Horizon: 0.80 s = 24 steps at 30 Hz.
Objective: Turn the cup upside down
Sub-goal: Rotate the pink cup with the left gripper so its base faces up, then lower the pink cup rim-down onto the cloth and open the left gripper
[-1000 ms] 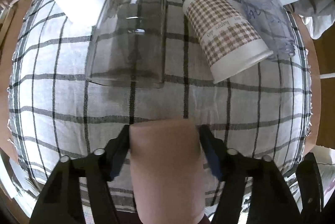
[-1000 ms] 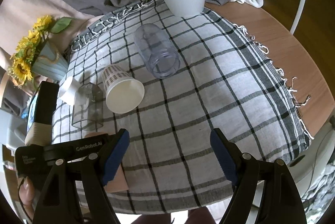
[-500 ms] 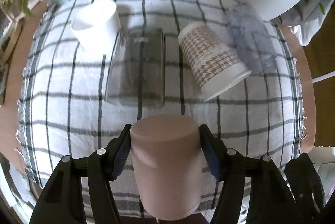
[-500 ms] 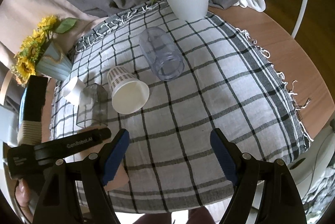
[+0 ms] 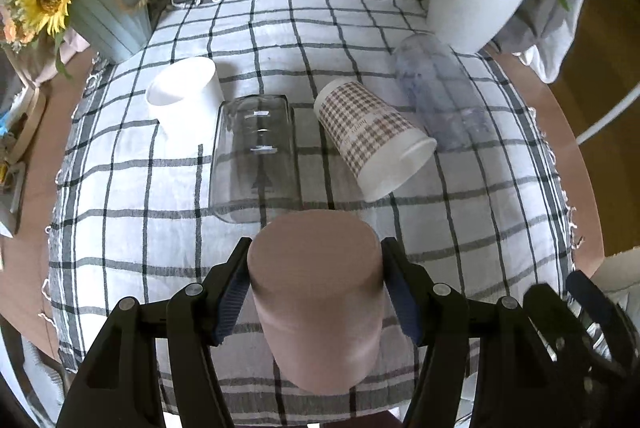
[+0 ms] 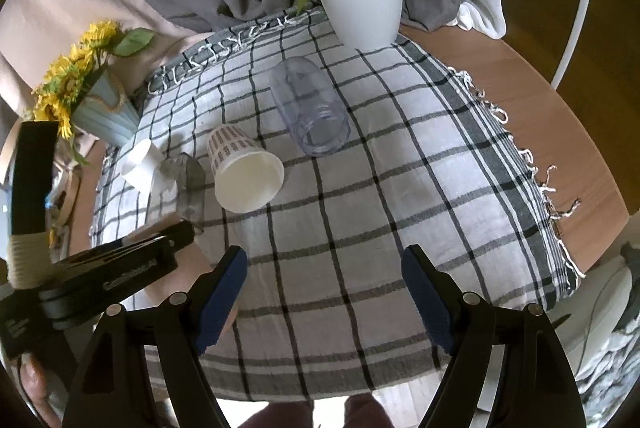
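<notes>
My left gripper (image 5: pixel 314 284) is shut on a matte pink cup (image 5: pixel 316 292), its closed base facing forward and tilted up, held above the near part of the checked tablecloth (image 5: pixel 480 212). The cup's rim is out of view below. In the right wrist view the left gripper (image 6: pixel 120 260) shows at the left, with a sliver of the pink cup (image 6: pixel 208 260) behind my blue finger. My right gripper (image 6: pixel 324 292) is open and empty over the near middle of the cloth.
Lying on their sides on the cloth: a clear glass (image 5: pixel 254 152), a houndstooth paper cup (image 5: pixel 368 136), a clear bluish plastic tumbler (image 5: pixel 440 92). A white cup (image 5: pixel 184 96) stands at the left. A sunflower vase (image 5: pixel 108 20) and a white plant pot (image 5: pixel 472 8) stand at the back.
My left gripper has lifted and drawn back with the pink cup, tilting up so more of the table's far side shows. My right gripper has risen slightly and stays open.
</notes>
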### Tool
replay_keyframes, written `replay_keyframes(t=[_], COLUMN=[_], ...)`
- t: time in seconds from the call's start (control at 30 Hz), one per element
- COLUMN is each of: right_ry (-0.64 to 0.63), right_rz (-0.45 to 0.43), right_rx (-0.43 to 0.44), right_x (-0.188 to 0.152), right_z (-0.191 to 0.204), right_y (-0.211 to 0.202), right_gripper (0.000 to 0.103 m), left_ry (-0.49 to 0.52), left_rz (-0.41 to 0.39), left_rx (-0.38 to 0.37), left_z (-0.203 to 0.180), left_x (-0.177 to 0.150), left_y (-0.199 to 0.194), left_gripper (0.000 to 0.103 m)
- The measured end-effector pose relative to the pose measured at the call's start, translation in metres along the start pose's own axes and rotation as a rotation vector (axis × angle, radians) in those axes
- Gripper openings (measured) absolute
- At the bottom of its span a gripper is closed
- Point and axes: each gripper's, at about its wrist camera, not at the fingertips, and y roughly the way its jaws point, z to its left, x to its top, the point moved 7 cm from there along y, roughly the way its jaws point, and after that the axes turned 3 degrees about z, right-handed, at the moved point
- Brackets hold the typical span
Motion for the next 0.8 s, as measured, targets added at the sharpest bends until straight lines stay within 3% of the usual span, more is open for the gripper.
replay_keyframes(t=[0.53, 0.8], right_ry=[-0.065, -0.100], right_rz=[0.027, 0.032], right_rx=[-0.040, -0.059], right_x=[-0.019, -0.026], right_z=[-0.005, -0.004], right_y=[-0.002, -0.002], right_gripper=[0.080, 0.080], left_ry=[0.029, 0.042], left_rz=[-0.018, -0.017], left_rx=[-0.015, -0.022], left_z=[-0.005, -0.010], left_x=[-0.050, -0.057], left_y=[-0.018, -0.016], left_gripper=[0.062, 0.063])
